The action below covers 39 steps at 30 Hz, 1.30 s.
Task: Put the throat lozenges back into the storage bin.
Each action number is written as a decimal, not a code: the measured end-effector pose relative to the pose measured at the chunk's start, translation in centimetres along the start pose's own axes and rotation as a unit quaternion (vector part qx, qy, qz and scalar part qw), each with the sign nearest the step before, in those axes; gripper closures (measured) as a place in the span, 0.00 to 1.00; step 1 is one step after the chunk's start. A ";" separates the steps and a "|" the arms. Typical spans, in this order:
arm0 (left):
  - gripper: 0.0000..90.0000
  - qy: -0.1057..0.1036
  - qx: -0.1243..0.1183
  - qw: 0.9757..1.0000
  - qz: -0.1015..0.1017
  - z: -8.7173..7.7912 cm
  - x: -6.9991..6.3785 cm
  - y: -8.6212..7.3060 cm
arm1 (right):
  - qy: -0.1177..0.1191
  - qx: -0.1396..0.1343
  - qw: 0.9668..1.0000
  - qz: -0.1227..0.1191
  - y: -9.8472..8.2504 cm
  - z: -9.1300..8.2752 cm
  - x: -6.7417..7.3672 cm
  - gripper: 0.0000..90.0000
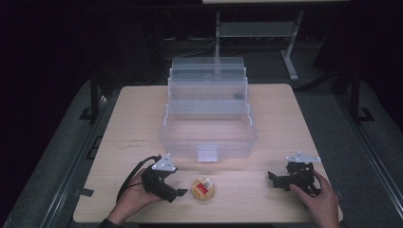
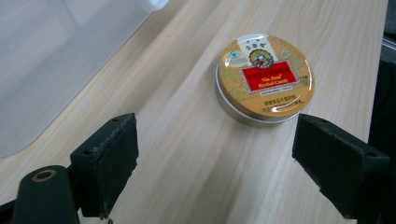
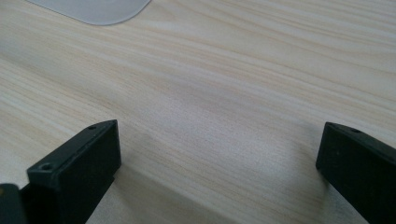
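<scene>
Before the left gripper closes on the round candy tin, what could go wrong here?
1. The candy tin lies ahead of the open left gripper, toward its right jaw, not between the jaws; closing now would likely miss or push it.
2. The tin is low and round with a smooth lid, so it may slip out.
3. The clear plastic organizer box stands close behind, so a raised tin could bump its front wall.

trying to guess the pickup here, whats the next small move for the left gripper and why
Probably ease the left gripper forward until its jaws flank the round candy tin. The jaws stand open and the tin lies flat on the table just ahead, nearer the right jaw, untouched. The right gripper is open over bare wood.
</scene>
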<state>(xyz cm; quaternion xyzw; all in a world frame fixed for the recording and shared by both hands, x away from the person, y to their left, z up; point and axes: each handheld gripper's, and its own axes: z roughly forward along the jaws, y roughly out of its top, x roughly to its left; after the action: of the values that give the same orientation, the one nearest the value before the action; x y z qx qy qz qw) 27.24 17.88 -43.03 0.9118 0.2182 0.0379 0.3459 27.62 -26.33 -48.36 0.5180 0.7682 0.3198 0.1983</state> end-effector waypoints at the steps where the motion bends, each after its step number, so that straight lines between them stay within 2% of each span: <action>1: 0.15 -0.001 0.000 1.000 0.001 0.1 -0.1 0.1 | 0.000 0.000 1.000 0.000 0.0 0.0 0.0 0.00; 11: 0.15 -0.015 0.003 1.000 0.020 1.0 -0.7 1.4 | 0.000 0.000 1.000 0.000 0.0 0.0 0.0 0.00; 12: 0.15 -0.016 -0.001 1.000 0.016 1.1 -0.8 1.5 | 0.000 0.000 1.000 0.000 0.0 0.0 0.0 0.00; 19: 0.15 -0.023 0.002 0.999 0.026 1.6 -1.1 2.2 | 0.000 0.000 1.000 0.000 0.0 0.0 0.0 0.00; 22: 0.15 -0.029 0.008 0.999 0.037 2.1 -1.3 2.7 | 0.000 0.000 1.000 0.000 0.0 0.0 0.0 0.00; 27: 0.15 -0.034 0.009 0.999 0.040 2.6 -1.6 3.1 | 0.000 0.000 1.000 0.000 0.0 0.0 0.0 0.00; 28: 0.15 -0.037 0.015 0.998 0.046 2.8 -1.7 3.2 | 0.000 0.000 1.000 0.000 0.0 0.0 0.0 0.00; 39: 0.15 -0.047 0.024 0.997 0.055 3.9 -2.0 3.9 | 0.000 0.000 1.000 0.000 0.0 0.0 0.0 0.00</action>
<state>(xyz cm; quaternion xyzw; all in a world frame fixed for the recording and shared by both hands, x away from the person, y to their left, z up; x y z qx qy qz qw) 27.75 12.02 -43.25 0.9311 0.1523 0.0090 0.3313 27.62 -26.33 -48.36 0.5180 0.7682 0.3197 0.1985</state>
